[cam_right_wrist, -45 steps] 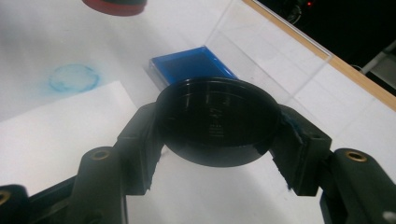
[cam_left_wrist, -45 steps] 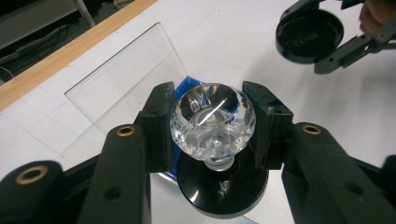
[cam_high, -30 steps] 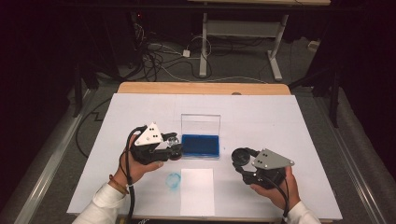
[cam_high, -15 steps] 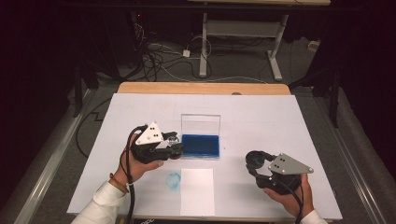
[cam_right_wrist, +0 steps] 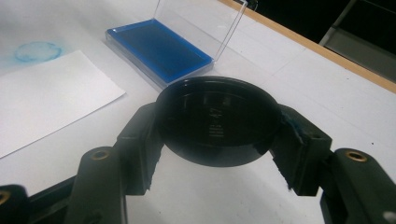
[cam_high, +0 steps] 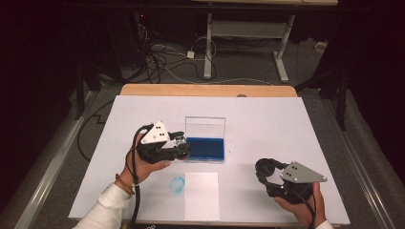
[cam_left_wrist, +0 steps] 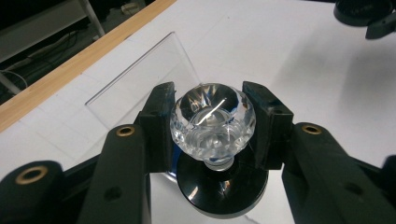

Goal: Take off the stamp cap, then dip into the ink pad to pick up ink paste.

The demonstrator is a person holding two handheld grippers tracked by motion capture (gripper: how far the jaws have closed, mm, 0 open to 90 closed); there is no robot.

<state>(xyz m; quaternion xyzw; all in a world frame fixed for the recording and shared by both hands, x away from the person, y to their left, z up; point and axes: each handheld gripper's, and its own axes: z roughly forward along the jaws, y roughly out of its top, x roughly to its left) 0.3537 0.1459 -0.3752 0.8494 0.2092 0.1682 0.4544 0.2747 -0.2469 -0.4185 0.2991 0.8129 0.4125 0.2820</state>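
Black gripper (cam_high: 184, 151), grey plate, white sleeve (cam_high: 107, 210)

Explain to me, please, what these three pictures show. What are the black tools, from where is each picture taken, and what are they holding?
A person sits at a white table and holds a hand tool with two black jaws in each hand. The high view looks down from above. The other two views come from small cameras riding on the tools.

The left gripper is shut on a stamp with a clear faceted knob and a round black base. The right gripper is shut on a round black lid.

On the table lie an open blue ink pad with its clear cover standing up, a white sheet of paper, and a faint round blue mark beside the paper.
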